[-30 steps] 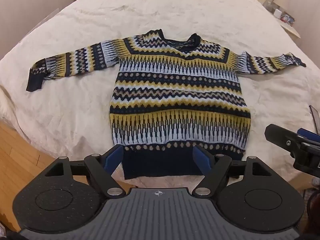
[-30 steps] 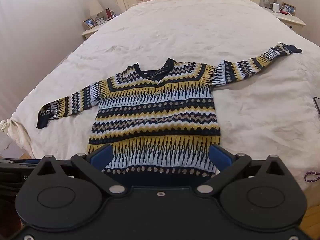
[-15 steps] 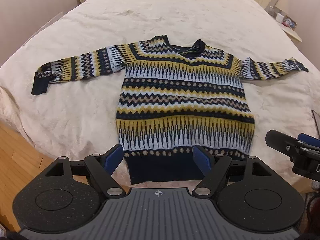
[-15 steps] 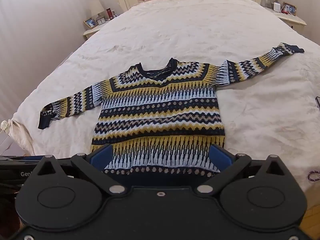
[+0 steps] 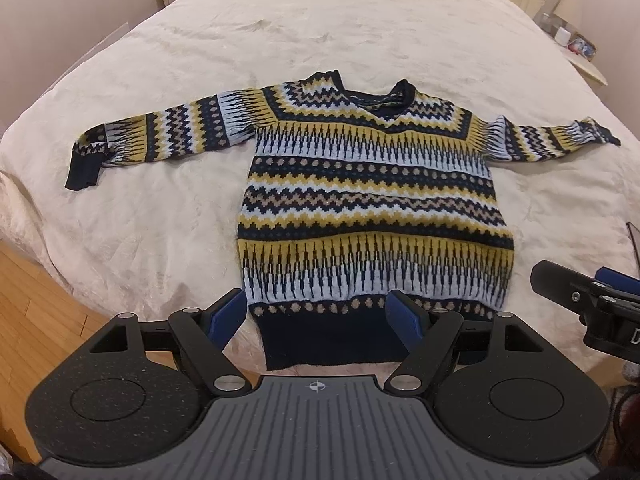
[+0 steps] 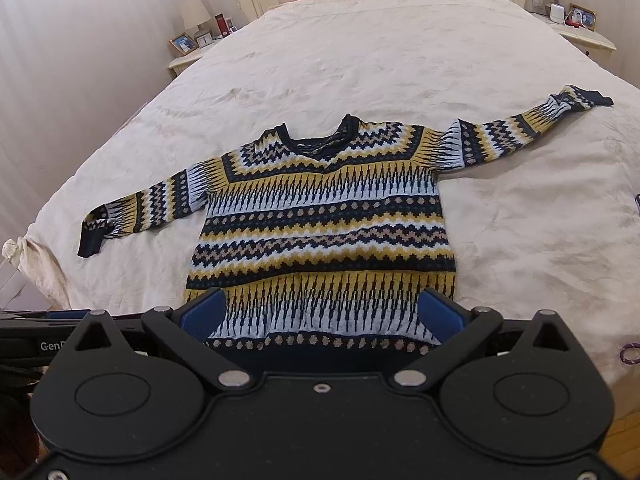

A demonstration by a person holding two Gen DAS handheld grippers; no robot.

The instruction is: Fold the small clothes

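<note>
Patterned knit sweater (image 5: 372,200) lies flat and face up on the cream bedspread (image 5: 320,20), both sleeves spread out to the sides, navy hem toward the cameras.

Left sleeve cuff (image 5: 82,168) sits well left of and beyond both sets of jaws.

Left gripper (image 5: 316,314): jaws released, blue pads spread wide, nothing between them but air. The sweater's hem band shows in the gap between the pads, below them; contact cannot be told.

Right gripper (image 6: 320,312): jaws likewise released and wide. The sweater's lower body fills the gap ahead; nothing gripped.

Right sleeve cuff (image 6: 588,98) reaches far right, beyond the right jaw.
</note>
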